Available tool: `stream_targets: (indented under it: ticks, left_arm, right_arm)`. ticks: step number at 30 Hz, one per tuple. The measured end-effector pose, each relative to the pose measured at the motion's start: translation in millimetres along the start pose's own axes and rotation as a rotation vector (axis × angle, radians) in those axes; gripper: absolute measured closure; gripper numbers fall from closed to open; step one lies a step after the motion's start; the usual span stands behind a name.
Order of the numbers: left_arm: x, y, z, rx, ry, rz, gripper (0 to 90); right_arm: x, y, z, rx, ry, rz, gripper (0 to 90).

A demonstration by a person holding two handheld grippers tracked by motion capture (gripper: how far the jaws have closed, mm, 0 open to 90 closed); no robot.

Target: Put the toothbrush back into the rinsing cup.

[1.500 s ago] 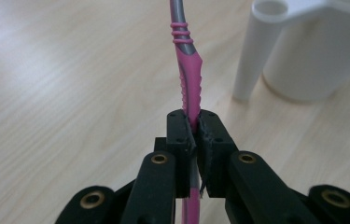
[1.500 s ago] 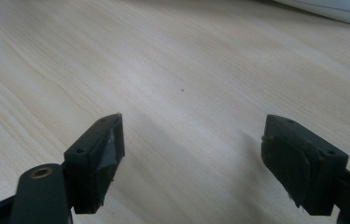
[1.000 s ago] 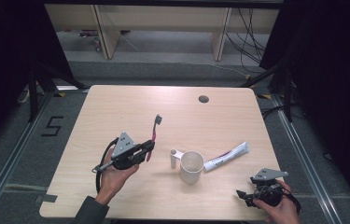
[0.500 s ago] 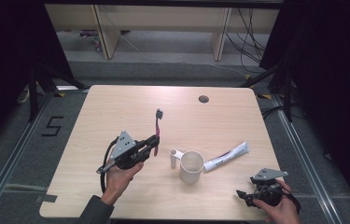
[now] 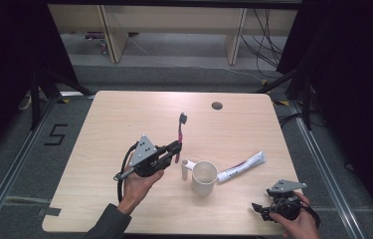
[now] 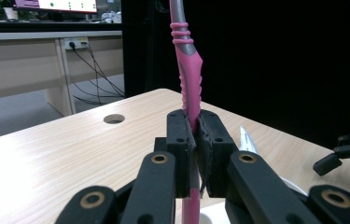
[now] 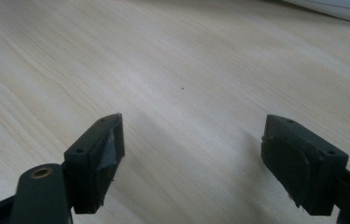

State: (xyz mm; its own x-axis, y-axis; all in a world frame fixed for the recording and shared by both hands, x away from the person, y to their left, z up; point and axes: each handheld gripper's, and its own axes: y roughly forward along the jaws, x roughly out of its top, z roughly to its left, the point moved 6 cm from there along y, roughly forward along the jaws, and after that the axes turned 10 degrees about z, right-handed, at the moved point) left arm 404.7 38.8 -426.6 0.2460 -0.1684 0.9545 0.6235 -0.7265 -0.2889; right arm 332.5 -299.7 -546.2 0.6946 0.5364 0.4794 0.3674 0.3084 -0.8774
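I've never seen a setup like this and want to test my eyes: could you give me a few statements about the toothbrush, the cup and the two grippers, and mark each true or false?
1. The left gripper is clamped on the pink toothbrush. True.
2. The toothbrush stands inside the white cup. False: it is held in the air to the cup's left, bristle end up.
3. The right gripper holds the toothpaste tube. False: its jaws stand open with nothing between them, above bare table.
4. The toothpaste tube lies on the table to the right of the cup. True.
5. The cup lies tipped on its side. False: it stands upright, its opening upward.
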Motion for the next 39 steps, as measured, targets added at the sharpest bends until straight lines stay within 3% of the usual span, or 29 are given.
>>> stream_targets:
  ticks: [8, 9, 12, 15, 16, 18, 39]
  left_arm:
    - [1.2, 12.7, -3.3, -0.013, 0.009, 0.007, 83.3]
    - [0.8, 14.1, -3.5, -0.017, 0.003, 0.007, 83.3]
    - [-0.8, 17.4, -3.4, -0.017, 0.003, 0.012, 83.2]
    - [-3.0, 20.1, -4.2, -0.020, 0.002, 0.016, 83.2]
    - [-4.1, 21.0, -4.4, -0.023, -0.002, 0.019, 83.3]
    - [-5.6, 21.7, -4.3, -0.022, 0.001, 0.024, 83.2]
    - [-30.6, 24.0, -4.5, -0.049, -0.009, 0.079, 83.0]
  right_arm:
    - [0.1, -0.5, 0.3, 0.001, 0.000, -0.003, 22.4]
    - [1.8, 2.1, 0.8, -0.004, 0.007, -0.039, 22.4]
    - [-0.2, -0.6, 0.2, 0.000, 0.001, 0.002, 22.4]
    - [0.6, -0.6, -0.9, -0.004, -0.008, -0.010, 22.4]
    - [2.0, 1.7, -0.4, -0.009, 0.002, -0.040, 22.4]
    - [0.3, -0.8, -1.0, -0.005, -0.010, -0.007, 22.4]
    - [0.4, -0.3, -0.4, -0.001, -0.008, -0.007, 22.4]
